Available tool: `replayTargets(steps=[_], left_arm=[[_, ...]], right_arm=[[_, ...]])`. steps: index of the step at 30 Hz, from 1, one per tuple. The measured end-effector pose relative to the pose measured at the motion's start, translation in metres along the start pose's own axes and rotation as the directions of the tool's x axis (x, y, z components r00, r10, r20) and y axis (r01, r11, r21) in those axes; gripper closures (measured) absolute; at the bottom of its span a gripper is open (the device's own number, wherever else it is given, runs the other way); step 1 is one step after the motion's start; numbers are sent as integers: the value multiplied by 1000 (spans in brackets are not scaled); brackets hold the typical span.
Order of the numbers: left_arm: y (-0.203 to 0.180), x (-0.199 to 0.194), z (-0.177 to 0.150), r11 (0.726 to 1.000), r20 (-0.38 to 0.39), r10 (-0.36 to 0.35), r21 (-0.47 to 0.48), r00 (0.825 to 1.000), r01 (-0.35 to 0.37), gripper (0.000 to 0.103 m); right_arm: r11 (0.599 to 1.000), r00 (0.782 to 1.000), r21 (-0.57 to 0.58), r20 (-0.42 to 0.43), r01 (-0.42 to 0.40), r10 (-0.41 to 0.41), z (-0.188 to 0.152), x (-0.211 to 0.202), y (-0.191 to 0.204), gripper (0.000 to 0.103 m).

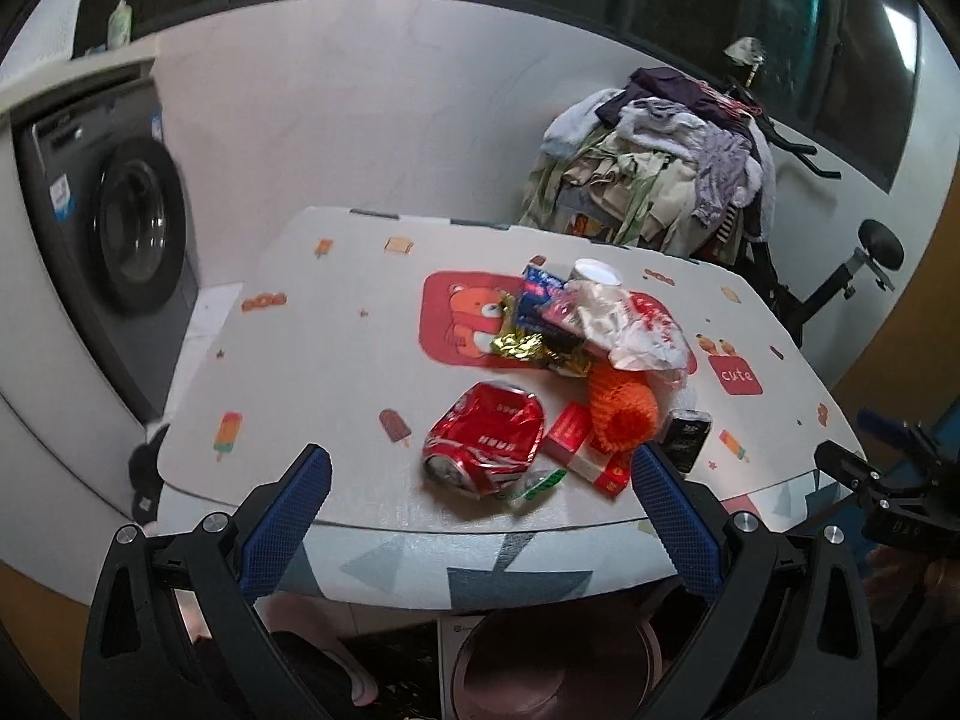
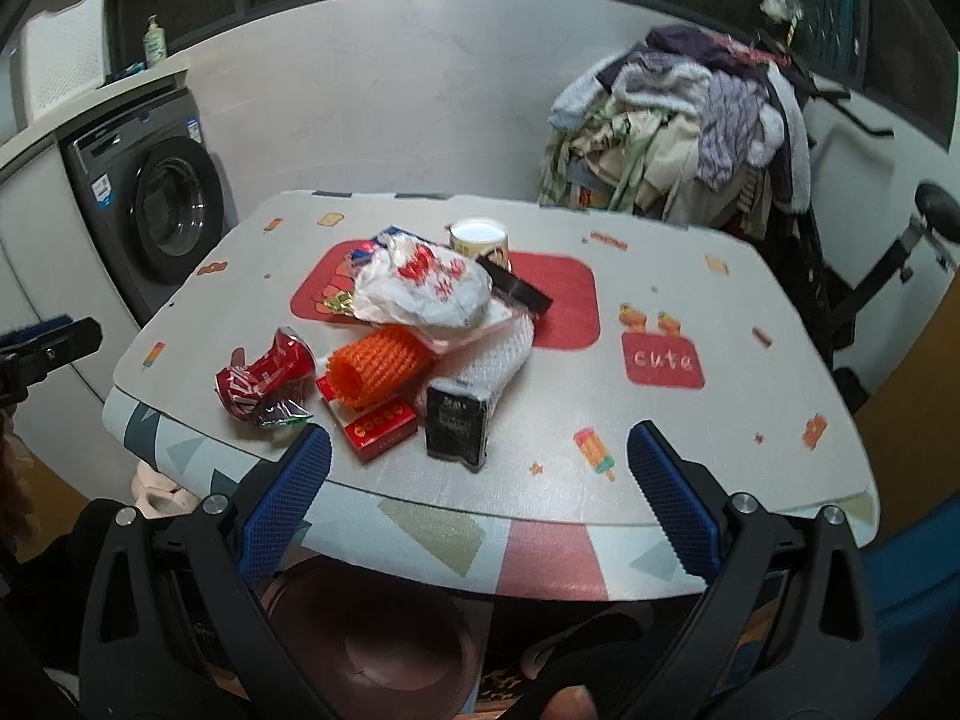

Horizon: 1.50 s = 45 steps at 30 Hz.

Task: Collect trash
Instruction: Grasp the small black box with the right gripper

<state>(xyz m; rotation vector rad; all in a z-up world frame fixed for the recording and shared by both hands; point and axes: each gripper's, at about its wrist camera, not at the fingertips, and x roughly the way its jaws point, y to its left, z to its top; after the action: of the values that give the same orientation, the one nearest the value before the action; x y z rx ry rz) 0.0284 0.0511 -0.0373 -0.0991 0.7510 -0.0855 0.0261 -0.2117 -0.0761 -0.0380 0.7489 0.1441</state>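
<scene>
My left gripper (image 1: 480,474) is spread wide with nothing between its blue fingers (image 1: 288,528), and it hovers at the near edge of the table (image 1: 288,360), not touching it. My right gripper (image 2: 480,468) is wide apart in the same way and also grips nothing. Below both of them, under the table edge, I see a round brown bin (image 2: 384,642).

The trash lies in one heap on the table. Nearest to my left gripper is a crushed red can (image 1: 483,441) with white letters that I cannot read, and a small green wrapper (image 1: 537,483) touches it. Just beside is a red carton (image 2: 378,426) with a row of gold marks. A black box (image 2: 456,426) stands near it; its print is too small to tell. An orange foam net (image 2: 378,366) lies on the carton, with a white foam net (image 2: 498,354) next to it. Behind, a white plastic bag (image 2: 420,288) with red print lies on top of the heap, over gold foil (image 1: 528,348) and a blue wrapper (image 1: 537,294). A white cup (image 2: 480,237) stands farther back.

On the tablecloth, a red label says "cute" (image 2: 663,360). Far behind are a washing machine (image 2: 162,210) and a pile of clothes (image 2: 678,132).
</scene>
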Motion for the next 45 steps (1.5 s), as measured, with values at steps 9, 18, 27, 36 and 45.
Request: replayTargets(steps=[9, 18, 27, 36, 45], left_arm=[[17, 12, -4, 995, 78, 86, 46, 993, -90, 5], [37, 32, -5, 999, 12, 48, -8, 999, -48, 5], [45, 45, -1, 999, -2, 21, -50, 1000, -21, 5], [49, 58, 3, 994, -35, -39, -106, 999, 36, 6], [35, 69, 7, 986, -61, -130, -114, 990, 122, 18]], right_arm=[[999, 997, -25, -74, 24, -26, -14, 40, -5, 6], [998, 994, 52, -101, -32, 37, -15, 101, -17, 16], [996, 985, 60, -160, -62, 71, -10, 166, 1, 25], [989, 967, 113, -221, -100, 123, -10, 178, 4, 54], [985, 970, 118, -192, -128, 149, -14, 165, -7, 69]])
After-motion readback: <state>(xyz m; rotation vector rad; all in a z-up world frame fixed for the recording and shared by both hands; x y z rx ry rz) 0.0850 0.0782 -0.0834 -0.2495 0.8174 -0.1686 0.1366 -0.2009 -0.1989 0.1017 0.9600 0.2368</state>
